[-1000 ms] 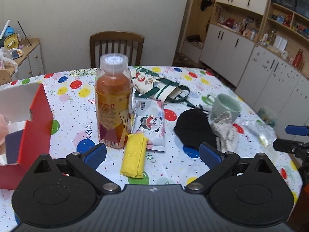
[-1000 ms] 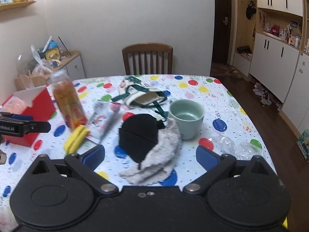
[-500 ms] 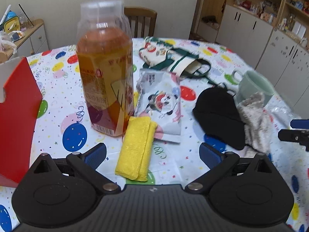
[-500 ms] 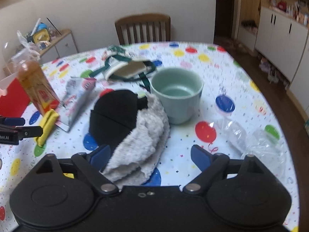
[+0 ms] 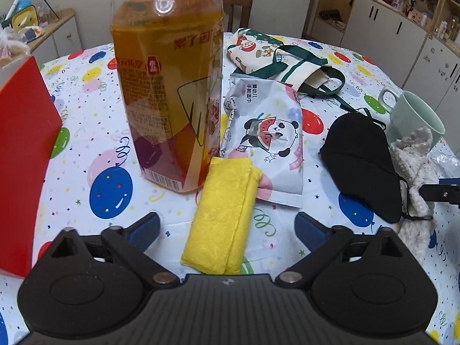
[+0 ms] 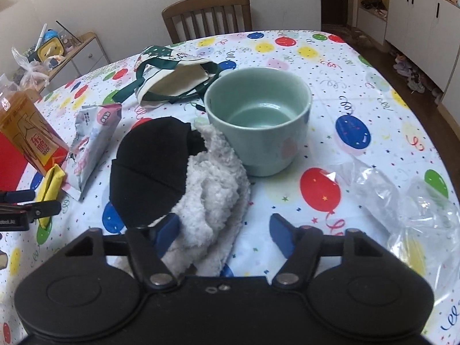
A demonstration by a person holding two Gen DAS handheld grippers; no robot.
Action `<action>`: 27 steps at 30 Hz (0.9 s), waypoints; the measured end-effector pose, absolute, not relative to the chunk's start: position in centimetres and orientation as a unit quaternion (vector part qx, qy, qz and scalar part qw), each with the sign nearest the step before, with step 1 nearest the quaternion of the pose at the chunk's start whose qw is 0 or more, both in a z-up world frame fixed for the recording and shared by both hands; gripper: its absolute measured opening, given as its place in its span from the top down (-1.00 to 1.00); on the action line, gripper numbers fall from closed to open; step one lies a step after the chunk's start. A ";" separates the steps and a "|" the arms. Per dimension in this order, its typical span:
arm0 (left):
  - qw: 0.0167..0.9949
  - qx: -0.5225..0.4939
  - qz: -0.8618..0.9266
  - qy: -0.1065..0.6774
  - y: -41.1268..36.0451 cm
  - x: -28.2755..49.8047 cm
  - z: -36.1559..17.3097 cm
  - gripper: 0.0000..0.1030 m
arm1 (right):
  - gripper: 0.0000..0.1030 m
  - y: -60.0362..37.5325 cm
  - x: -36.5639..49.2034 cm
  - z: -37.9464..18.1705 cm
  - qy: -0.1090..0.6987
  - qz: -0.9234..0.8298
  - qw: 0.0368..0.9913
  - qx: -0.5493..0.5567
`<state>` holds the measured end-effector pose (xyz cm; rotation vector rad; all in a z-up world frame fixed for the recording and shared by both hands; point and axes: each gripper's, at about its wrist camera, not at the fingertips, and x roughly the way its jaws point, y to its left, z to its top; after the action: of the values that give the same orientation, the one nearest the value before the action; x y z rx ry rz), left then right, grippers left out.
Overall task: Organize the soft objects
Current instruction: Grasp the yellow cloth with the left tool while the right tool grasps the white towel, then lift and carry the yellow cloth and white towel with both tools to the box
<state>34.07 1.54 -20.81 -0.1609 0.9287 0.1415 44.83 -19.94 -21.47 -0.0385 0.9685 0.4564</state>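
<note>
- Landmark: the tall juice bottle (image 5: pixel 169 86) standing on the balloon-print tablecloth (image 5: pixel 95 132); every place below is given from it.
- The folded yellow cloth (image 5: pixel 222 215) lies flat with its far end touching the bottle's base on the right, its near end running toward the camera.
- The left gripper (image 5: pixel 227 227) has its fingers spread wide and holding nothing; the near half of the yellow cloth sits between them, neither blue pad touching it.
- Further right of the bottle come a panda-print wipes pack (image 5: pixel 267 143), then a black beanie (image 5: pixel 362 164), then a fluffy grey cloth (image 6: pixel 212 198) that leans against a pale green mug (image 6: pixel 258 120).
- The right gripper (image 6: pixel 224 233) is also spread and empty; its left finger (image 6: pixel 168 234) rests on or just over the near edge of the grey cloth where it meets the beanie, and the right finger is over bare tablecloth.
- A red box (image 5: pixel 23 155) stands left of the bottle and a tote bag (image 5: pixel 281 60) lies behind and to the right of it; either could be the destination, though I cannot tell which.
- Step in hand, as I judge it: the approach before two grasps, yellow cloth for the left, grey cloth for the right.
- The next move calls for lowering the left fingers to the tablecloth and closing across the cloth's width without nudging the bottle, which could tip.
- The right needs to shift away from the bottle so the grey cloth alone is pinched, not the beanie.
</note>
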 end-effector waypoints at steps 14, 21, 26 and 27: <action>0.887 -0.063 0.058 0.455 0.9 34.6 -20.9 0.17 | 0.32 -18.8 44.6 -21.6 0.459 0.238 0.856 -0.033; 0.885 -0.062 0.061 0.457 1.1 34.5 -20.8 0.23 | 0.62 -18.8 44.0 -21.0 0.447 0.234 0.863 -0.026; 0.887 -0.067 0.064 0.453 1.0 34.1 -20.4 0.24 | 0.68 -19.2 42.7 -19.7 0.432 0.235 0.871 -0.015; 0.887 -0.068 0.063 0.452 1.0 34.0 -20.3 0.24 | 0.69 -19.3 42.3 -19.3 0.428 0.236 0.872 -0.016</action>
<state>34.04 1.02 -20.30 -0.1419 0.9397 0.1303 42.30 -19.28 -19.34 -0.0339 0.8953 0.4925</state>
